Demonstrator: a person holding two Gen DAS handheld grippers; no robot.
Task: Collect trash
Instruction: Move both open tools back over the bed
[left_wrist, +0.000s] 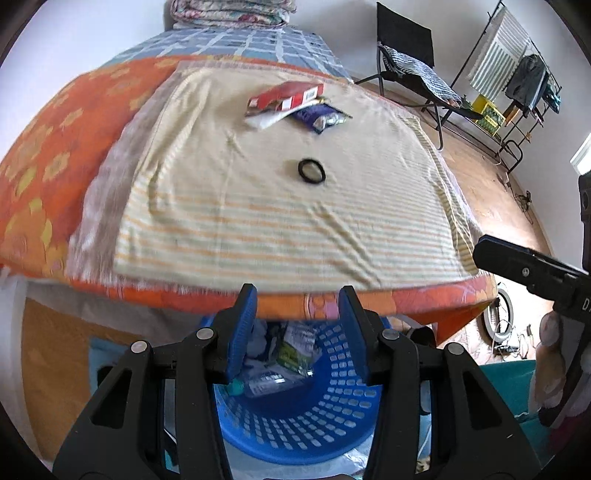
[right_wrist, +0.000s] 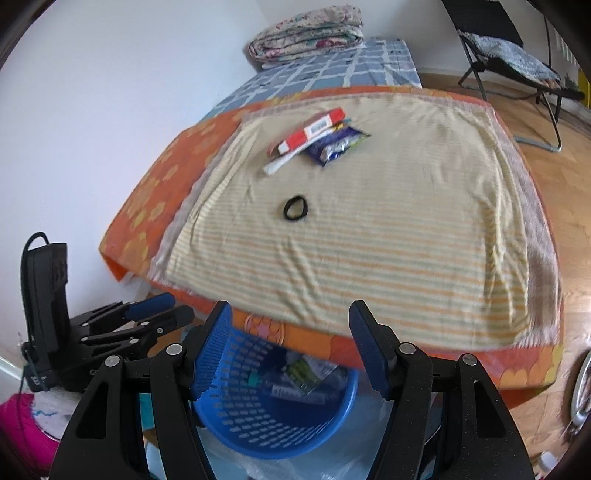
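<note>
the left gripper (left_wrist: 297, 328) hangs over the blue basket (left_wrist: 332, 417) just off the near edge of the bed (left_wrist: 44, 166), its jaws apart with nothing between them. the basket already holds crumpled wrappers (left_wrist: 291, 350) and other scraps. on the bed lies a striped towel (left_wrist: 258, 221), spread almost to the near edge. toward the towel's far edge, left of its middle, sits a small heap of trash: a red and white carton (left_wrist: 286, 95) resting on a white wrapper (left_wrist: 264, 120), with a dark blue packet (left_wrist: 321, 117) touching it on the right. a black ring (left_wrist: 312, 171) lies alone near the towel's middle, well apart from the heap. the right gripper (right_wrist: 291, 347) is beside the left one over the same basket, its jaws standing wider apart and empty. a folded quilt (right_wrist: 306, 31) sits at the far end of the bed.
</note>
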